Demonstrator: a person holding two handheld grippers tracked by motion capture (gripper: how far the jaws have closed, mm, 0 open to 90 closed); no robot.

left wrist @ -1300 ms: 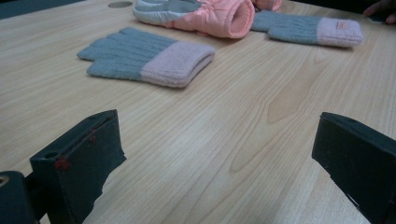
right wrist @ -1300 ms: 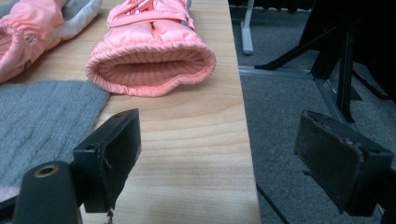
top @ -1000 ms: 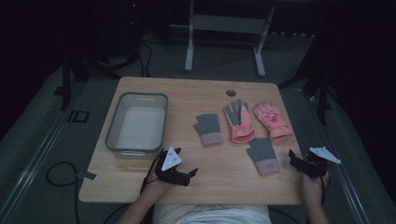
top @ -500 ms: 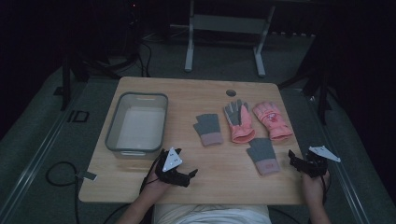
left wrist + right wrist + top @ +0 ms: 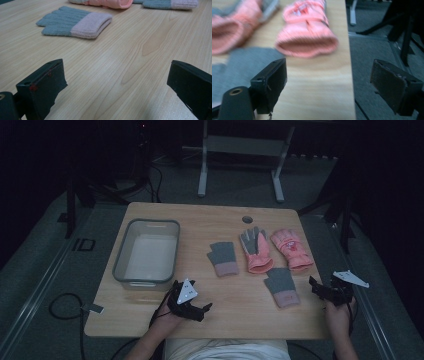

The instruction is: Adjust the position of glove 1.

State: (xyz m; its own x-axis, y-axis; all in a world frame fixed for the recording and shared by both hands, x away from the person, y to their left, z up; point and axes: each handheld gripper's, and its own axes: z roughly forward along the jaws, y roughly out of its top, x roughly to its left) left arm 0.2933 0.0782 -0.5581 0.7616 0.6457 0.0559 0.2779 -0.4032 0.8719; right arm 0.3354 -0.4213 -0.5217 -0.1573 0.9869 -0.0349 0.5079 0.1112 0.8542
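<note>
Two grey knit gloves with pink cuffs lie on the wooden table (image 5: 200,222), one mid-table (image 5: 223,258) and one nearer the front right (image 5: 282,286). Two pink gloves lie behind them, one grey-palmed (image 5: 256,250) and one plain pink (image 5: 291,250). My left gripper (image 5: 204,311) rests open near the front edge, aimed at the grey glove (image 5: 75,22) farther off. My right gripper (image 5: 316,289) hovers open at the table's right edge, just right of the nearer grey glove (image 5: 244,67), facing the pink glove (image 5: 308,32). Nothing sits between either pair of jaws (image 5: 116,72) (image 5: 329,72).
A clear plastic bin (image 5: 145,252) stands at the table's left, just behind the left hand. A round hole (image 5: 247,219) marks the back of the table. The right table edge (image 5: 350,75) drops to dark carpet. A metal stand (image 5: 240,150) sits behind the table.
</note>
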